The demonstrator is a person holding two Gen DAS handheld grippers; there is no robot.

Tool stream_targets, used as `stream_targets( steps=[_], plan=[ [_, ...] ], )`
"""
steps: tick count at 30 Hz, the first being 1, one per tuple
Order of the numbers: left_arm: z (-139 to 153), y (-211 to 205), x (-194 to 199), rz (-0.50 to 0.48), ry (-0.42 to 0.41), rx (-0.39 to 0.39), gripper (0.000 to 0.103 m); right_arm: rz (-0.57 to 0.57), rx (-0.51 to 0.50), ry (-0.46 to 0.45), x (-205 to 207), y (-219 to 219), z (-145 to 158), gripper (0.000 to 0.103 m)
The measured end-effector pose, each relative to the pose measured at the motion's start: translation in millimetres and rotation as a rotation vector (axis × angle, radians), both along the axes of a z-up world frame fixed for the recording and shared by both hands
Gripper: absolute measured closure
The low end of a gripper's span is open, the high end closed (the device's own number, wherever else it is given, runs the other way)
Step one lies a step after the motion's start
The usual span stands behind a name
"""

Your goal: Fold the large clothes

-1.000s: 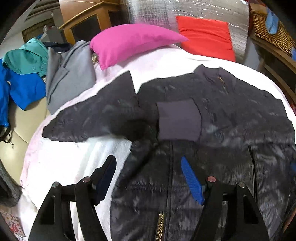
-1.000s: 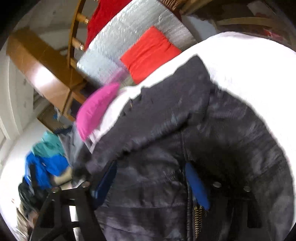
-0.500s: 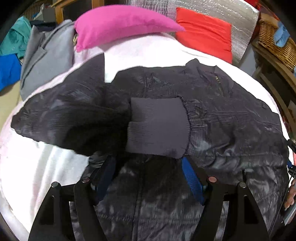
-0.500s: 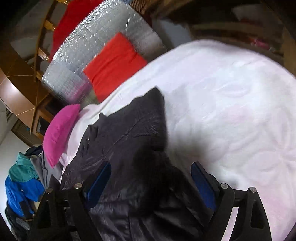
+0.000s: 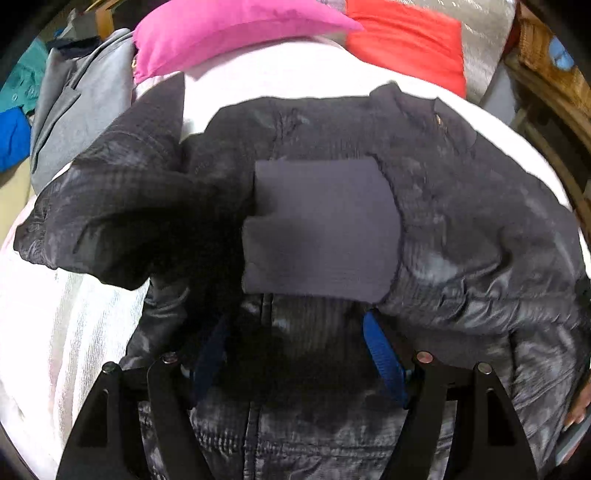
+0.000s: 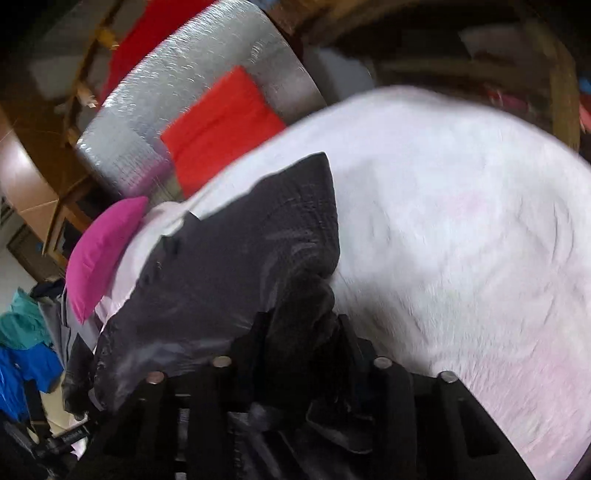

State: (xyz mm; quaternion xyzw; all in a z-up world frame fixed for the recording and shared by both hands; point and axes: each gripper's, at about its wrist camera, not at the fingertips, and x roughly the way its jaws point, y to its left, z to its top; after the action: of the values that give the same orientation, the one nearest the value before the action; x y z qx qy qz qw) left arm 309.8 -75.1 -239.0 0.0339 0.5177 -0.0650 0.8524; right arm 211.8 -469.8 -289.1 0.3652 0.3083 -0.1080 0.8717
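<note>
Jacket (image 5: pixel 461 221) was spread on the white bedspread (image 5: pixel 48 332), below the pink pillow (image 5: pixel 229 33), its ribbed cuff (image 5: pixel 321 232) laid over the chest. Left gripper (image 5: pixel 299 354) was held wide apart above the zip. Right gripper (image 6: pixel 299 328) was closed on a jacket fold beside the bedspread.

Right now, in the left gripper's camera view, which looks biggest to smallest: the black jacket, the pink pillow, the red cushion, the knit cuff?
1. Black jacket, by far.
2. Pink pillow, knit cuff and red cushion: look alike; the cuff is nearer the camera and both cushions are partly cut off, so unranked.
</note>
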Motion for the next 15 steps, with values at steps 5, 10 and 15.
stream_targets(
  steps=[5, 10, 15],
  plan=[
    [8.7, 4.1, -15.8, -0.019, -0.019, -0.024, 0.028, -0.051, 0.004, -0.069, -35.4, -0.4, 17.1, 0.027],
    [28.9, 7.8, -36.3, -0.016, -0.084, -0.090, 0.028, -0.015, -0.107, -0.196, -62.0, 31.7, 46.4, 0.027],
    [40.1, -5.5, -35.5, -0.049, -0.112, -0.086, 0.028, 0.143, -0.006, -0.196, -44.1, 67.8, 48.8, 0.051]
  ],
)
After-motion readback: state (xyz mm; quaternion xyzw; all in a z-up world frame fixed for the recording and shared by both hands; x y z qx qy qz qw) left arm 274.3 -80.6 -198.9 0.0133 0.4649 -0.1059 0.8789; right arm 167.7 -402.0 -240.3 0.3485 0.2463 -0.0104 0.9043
